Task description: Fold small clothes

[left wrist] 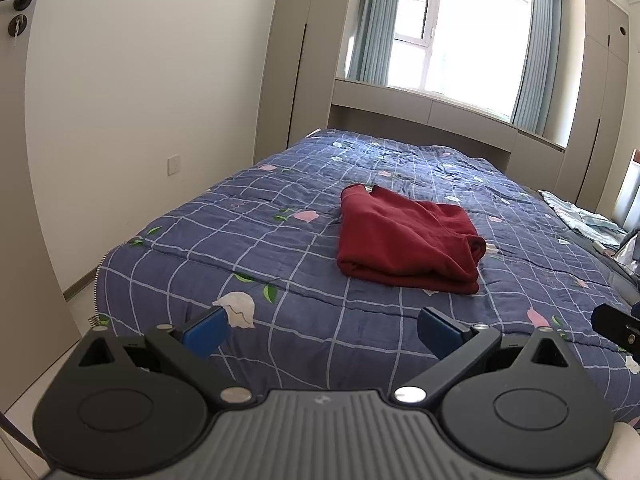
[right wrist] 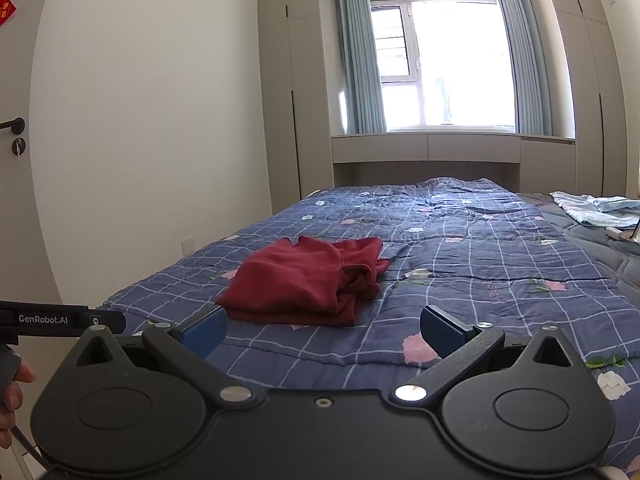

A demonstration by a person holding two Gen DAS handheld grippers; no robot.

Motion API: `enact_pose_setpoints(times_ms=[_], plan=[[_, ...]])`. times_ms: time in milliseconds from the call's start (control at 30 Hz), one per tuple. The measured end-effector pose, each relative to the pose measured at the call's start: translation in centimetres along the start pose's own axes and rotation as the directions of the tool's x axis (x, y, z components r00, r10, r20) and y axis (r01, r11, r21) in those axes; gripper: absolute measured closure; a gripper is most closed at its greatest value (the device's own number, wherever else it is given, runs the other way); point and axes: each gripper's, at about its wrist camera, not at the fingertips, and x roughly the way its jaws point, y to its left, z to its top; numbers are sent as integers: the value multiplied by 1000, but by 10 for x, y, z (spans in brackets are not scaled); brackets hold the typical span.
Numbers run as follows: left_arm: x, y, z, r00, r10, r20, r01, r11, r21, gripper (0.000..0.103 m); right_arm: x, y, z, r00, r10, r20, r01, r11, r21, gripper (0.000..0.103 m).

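A dark red garment [left wrist: 404,236] lies folded in a thick rectangle on the blue checked quilt [left wrist: 248,240], near the foot of the bed. It also shows in the right wrist view [right wrist: 308,280]. My left gripper [left wrist: 322,330] is open and empty, held back from the garment above the bed's near edge. My right gripper [right wrist: 324,330] is open and empty too, at about the same distance from the garment. The left gripper's body [right wrist: 60,320] shows at the left edge of the right wrist view.
The quilt [right wrist: 480,264] covers most of the bed. Light blue clothes [right wrist: 596,208] lie at the bed's far right, also in the left wrist view [left wrist: 584,220]. A white wall runs along the left, with cupboards [right wrist: 296,100] and a window [right wrist: 444,64] beyond.
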Motion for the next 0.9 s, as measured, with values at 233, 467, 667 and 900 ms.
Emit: enact_pose_setpoints(times_ms=[233, 467, 667, 900], plan=[[1, 0, -1, 1000, -2, -5, 2, 1000, 1, 0, 1, -1, 0, 1000, -1, -7, 1, 1000, 4, 1], [1, -1, -3, 1000, -5, -12, 5, 1000, 1, 0, 2, -1, 0, 1000, -1, -7, 1, 1000, 3, 1], [2, -1, -3, 1000, -5, -12, 5, 1000, 3, 0, 2, -2, 0, 1000, -1, -8, 1, 1000, 3, 1], [2, -2, -3, 1000, -6, -16, 6, 1000, 4, 0, 1, -2, 0, 1000, -1, -8, 1, 1000, 3, 1]])
